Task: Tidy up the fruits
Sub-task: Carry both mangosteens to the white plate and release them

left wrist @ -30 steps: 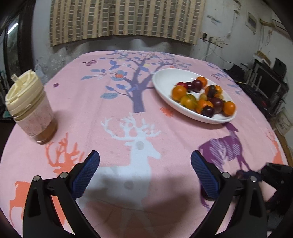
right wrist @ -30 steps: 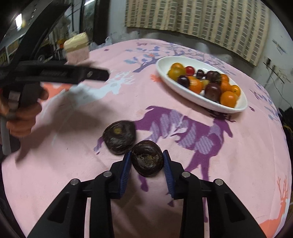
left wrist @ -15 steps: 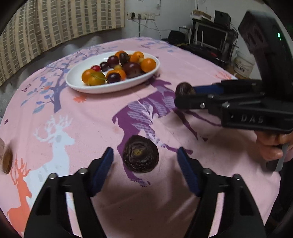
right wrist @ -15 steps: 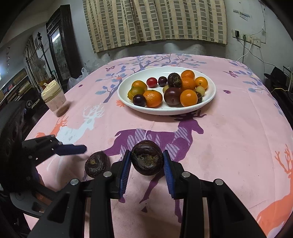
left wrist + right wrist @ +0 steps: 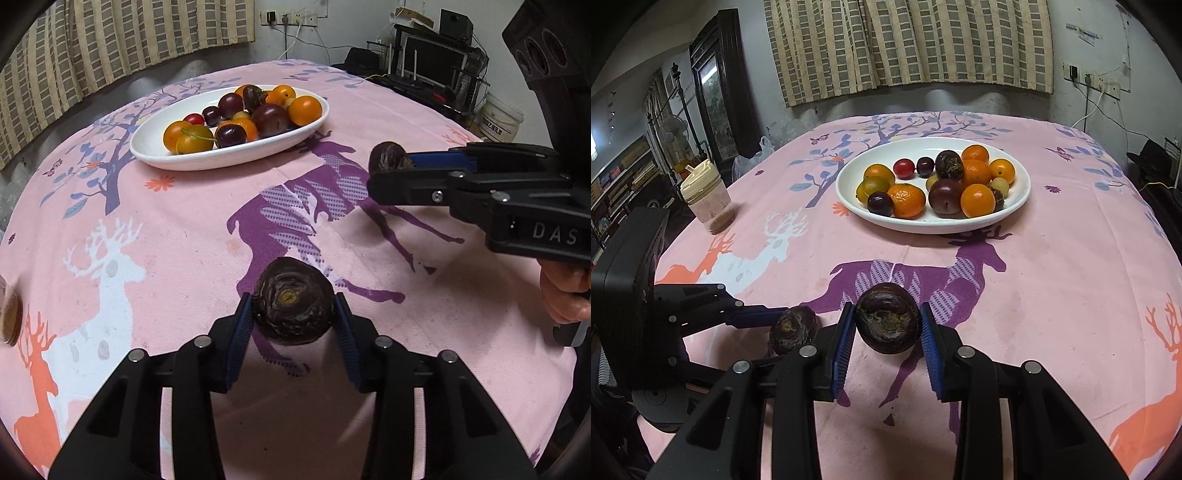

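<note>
My left gripper (image 5: pixel 293 321) is shut on a dark wrinkled passion fruit (image 5: pixel 293 301), held just above the pink tablecloth. My right gripper (image 5: pixel 888 332) is shut on a second dark passion fruit (image 5: pixel 888 319) and holds it above the cloth. Each gripper shows in the other's view: the right one (image 5: pixel 391 166) with its fruit (image 5: pixel 388 158) to my left gripper's right, the left one (image 5: pixel 790 328) with its fruit (image 5: pixel 793 329) beside my right gripper. A white oval plate (image 5: pixel 1015 206) of oranges, plums and cherries stands farther back; it also shows in the left wrist view (image 5: pixel 155 147).
A lidded cream plastic cup (image 5: pixel 707 199) stands near the table's left edge. The round table falls off to a cabinet and shelves on the left and to electronics and a white bucket (image 5: pixel 500 120) on the right. A hand (image 5: pixel 565 291) holds the right gripper's handle.
My left gripper swung from the cup side toward the loose passion fruit, closed on it and now holds it. My right gripper lifted its fruit and turned to face the plate.
</note>
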Demonstrator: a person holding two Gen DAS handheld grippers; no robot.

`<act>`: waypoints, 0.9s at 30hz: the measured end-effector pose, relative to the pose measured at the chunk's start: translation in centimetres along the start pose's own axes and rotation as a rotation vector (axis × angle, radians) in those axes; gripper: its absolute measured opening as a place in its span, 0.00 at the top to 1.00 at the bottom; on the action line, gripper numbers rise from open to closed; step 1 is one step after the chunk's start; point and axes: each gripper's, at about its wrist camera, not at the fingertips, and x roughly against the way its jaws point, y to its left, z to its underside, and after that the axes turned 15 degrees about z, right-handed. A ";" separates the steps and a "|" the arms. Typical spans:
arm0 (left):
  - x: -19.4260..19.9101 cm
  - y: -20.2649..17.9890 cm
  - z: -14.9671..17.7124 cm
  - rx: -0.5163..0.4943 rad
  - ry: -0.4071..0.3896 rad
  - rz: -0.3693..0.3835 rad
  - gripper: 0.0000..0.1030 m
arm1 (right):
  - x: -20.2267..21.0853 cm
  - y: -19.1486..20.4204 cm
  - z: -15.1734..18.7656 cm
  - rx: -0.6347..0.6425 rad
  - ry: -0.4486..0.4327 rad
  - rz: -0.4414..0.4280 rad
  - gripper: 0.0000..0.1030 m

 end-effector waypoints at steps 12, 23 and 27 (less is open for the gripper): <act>4.2 3.4 -9.2 0.037 -0.205 -0.062 0.58 | -1.2 -3.1 -7.5 -0.144 -0.148 0.011 0.66; -3.2 12.3 -18.2 0.155 -0.201 -0.220 0.56 | -11.3 -5.0 -13.5 -0.178 -0.084 0.082 0.59; -2.0 11.3 -17.5 0.147 -0.255 -0.336 0.15 | -10.0 -4.8 -12.9 -0.136 -0.072 0.074 0.44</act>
